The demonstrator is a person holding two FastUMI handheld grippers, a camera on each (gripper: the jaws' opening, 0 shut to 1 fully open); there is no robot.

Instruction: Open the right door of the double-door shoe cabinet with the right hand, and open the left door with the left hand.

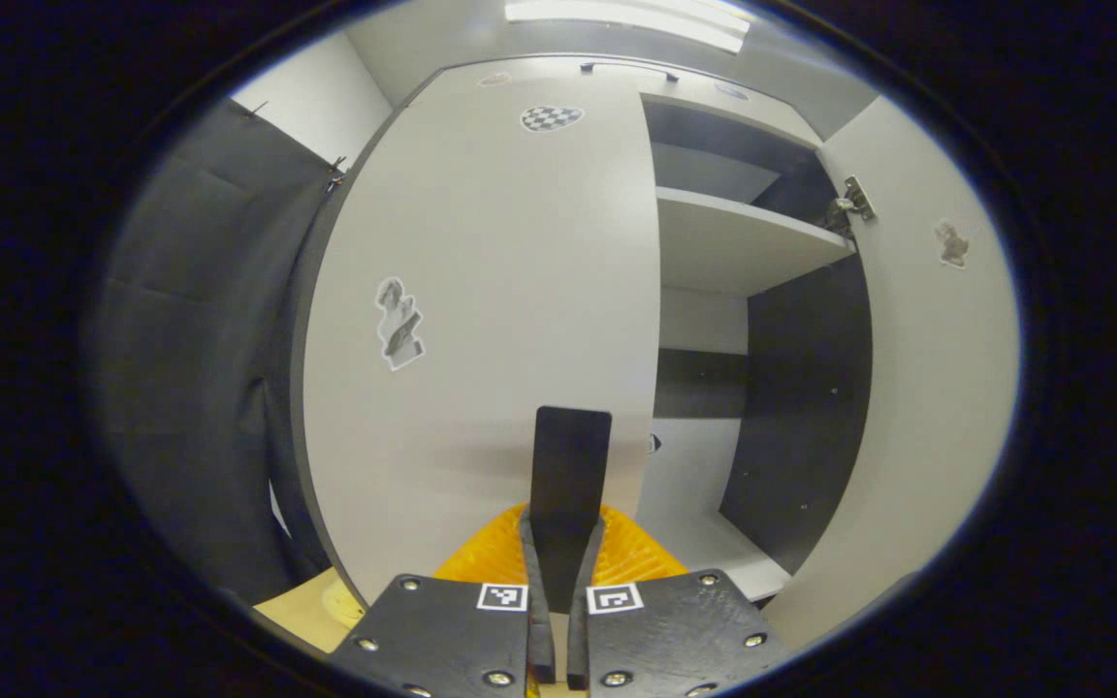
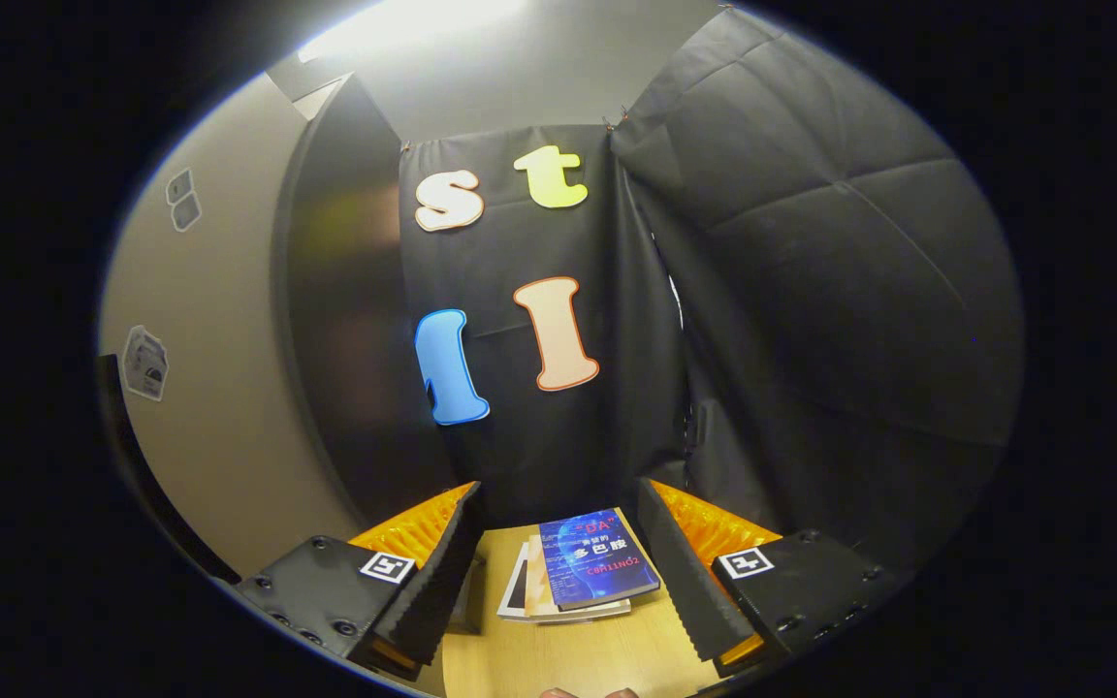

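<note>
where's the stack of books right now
In the right gripper view, the stack of books lies on the wooden floor between the open right tongs, near the black cloth wall.

The closed left door [image 1: 481, 320] blocks the cabinet's left half — the right half gapes past the swung-out right door [image 1: 927, 388], barred only by a shelf [image 1: 743, 242].

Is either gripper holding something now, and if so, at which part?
The left gripper is shut on the left door's handle, gripping its lower end. The right gripper is open and holds nothing.
</note>
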